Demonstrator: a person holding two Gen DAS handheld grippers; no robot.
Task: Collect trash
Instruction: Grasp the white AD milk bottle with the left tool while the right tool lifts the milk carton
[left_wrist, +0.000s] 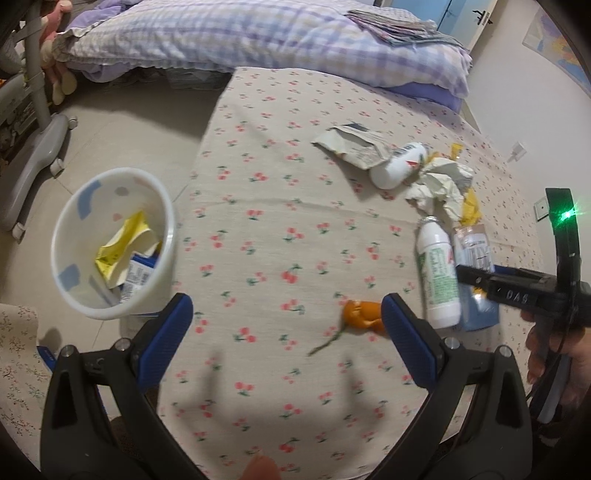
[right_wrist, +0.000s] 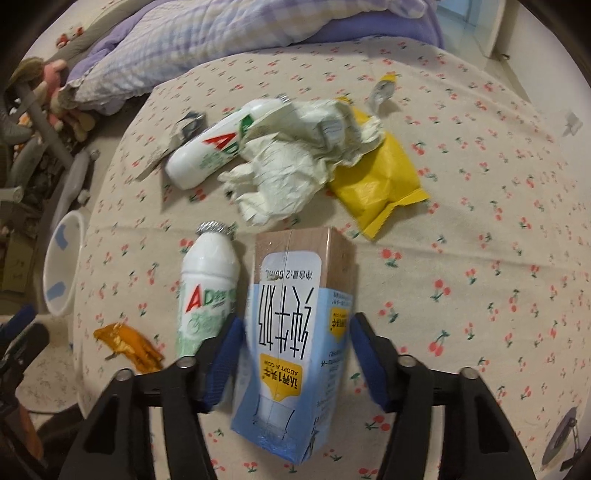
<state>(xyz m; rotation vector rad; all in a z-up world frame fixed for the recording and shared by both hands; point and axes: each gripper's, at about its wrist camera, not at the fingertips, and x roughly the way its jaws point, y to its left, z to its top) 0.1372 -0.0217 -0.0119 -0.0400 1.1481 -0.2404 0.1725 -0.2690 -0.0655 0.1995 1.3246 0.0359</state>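
Observation:
Trash lies on a cherry-print bed sheet (left_wrist: 280, 192). My right gripper (right_wrist: 293, 334) is open with its blue pads on either side of a blue milk carton (right_wrist: 295, 332) that lies flat; a small gap shows on each side. Left of the carton lies a white yoghurt bottle (right_wrist: 208, 284). A second white bottle (right_wrist: 214, 147), crumpled paper (right_wrist: 291, 166) and a yellow wrapper (right_wrist: 373, 181) lie beyond. My left gripper (left_wrist: 288, 325) is open and empty above the sheet, an orange peel (left_wrist: 360, 314) by its right pad. The white bin (left_wrist: 110, 243) holds wrappers.
The bin (right_wrist: 61, 266) stands on the floor at the bed's left edge. A torn paper bag (left_wrist: 351, 144) lies behind the far bottle (left_wrist: 399, 164). A purple checked quilt (left_wrist: 258, 33) covers the bed's far end. A grey chair base (left_wrist: 33, 155) stands on the floor at left.

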